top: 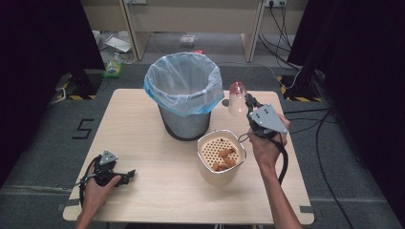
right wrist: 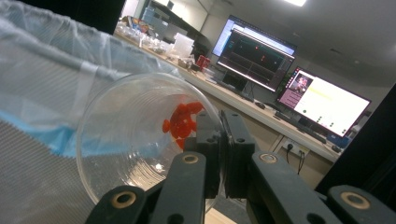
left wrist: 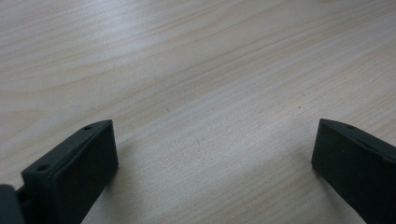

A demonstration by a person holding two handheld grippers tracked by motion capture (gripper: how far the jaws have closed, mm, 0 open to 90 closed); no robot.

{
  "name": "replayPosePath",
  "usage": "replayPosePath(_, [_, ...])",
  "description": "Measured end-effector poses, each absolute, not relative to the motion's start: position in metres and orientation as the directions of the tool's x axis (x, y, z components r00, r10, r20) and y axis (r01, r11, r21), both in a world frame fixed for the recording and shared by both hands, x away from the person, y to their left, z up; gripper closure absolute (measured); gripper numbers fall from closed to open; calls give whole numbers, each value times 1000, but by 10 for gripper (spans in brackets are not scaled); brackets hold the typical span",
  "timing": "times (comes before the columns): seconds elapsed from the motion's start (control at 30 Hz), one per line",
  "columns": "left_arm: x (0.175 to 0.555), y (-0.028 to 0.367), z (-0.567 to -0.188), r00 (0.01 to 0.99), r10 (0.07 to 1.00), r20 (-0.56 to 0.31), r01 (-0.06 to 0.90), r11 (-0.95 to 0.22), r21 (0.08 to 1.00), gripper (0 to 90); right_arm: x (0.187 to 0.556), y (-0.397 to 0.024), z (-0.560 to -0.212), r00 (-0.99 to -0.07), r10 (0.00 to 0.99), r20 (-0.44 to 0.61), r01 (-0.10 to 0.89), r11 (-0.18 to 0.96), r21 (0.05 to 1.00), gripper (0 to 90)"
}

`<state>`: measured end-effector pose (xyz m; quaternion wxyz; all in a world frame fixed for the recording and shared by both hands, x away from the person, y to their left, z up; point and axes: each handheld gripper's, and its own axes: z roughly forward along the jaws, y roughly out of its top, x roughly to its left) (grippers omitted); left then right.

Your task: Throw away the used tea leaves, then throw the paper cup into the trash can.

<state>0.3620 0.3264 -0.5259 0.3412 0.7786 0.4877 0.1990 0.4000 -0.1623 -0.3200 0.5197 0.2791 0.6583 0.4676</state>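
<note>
Right gripper (top: pixel 248 103) right of centre in the high view, pinching the rim of a clear cup (top: pixel 236 98), jaws pressed together on the plastic wall. In the right gripper view, cup (right wrist: pixel 135 140) at centre left, tipped on its side with its mouth toward the camera, red bits (right wrist: pixel 183 120) clinging near its bottom, bin liner (right wrist: pixel 56 60) filling the left behind it. Cup held in the air just right of the bin (top: pixel 184 93), near its rim but not over the opening.

Left gripper (top: pixel 125 175) resting at the lower left of the table (top: pixel 143 191), jaws spread wide, nothing between them; bare wood ahead in the left gripper view.

Strainer bowl (top: pixel 220 155) with brown food pieces at centre, below the cup, untouched.

Step in hand, as judged: carrying the cup to the bin to tip out the red scraps. Next move likely calls for shifting the cup leftward over the liner's opening, turning the mouth downward, keeping the pinch firm so the thin rim does not slip.
</note>
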Motion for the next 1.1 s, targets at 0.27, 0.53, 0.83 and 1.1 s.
replayPosePath(0.27, [362, 326, -526, 445, 895, -23, 624, -292, 725, 0, 413, -165, -296, -315, 874, -371, -111, 354, 929, 874])
replayPosePath(0.53, [362, 326, -526, 445, 895, -23, 624, -291, 725, 0, 427, -168, -283, -328, 888, -322, -87, 311, 947, 874])
replayPosePath(0.83, [362, 326, -526, 444, 896, -24, 624, -290, 725, 0, 436, -154, -264, -344, 882, -321, -95, 308, 947, 874])
replayPosePath(1.1, [362, 326, -526, 445, 895, -23, 624, -292, 725, 0, 451, -129, -246, -392, 867, -307, -101, 291, 951, 873])
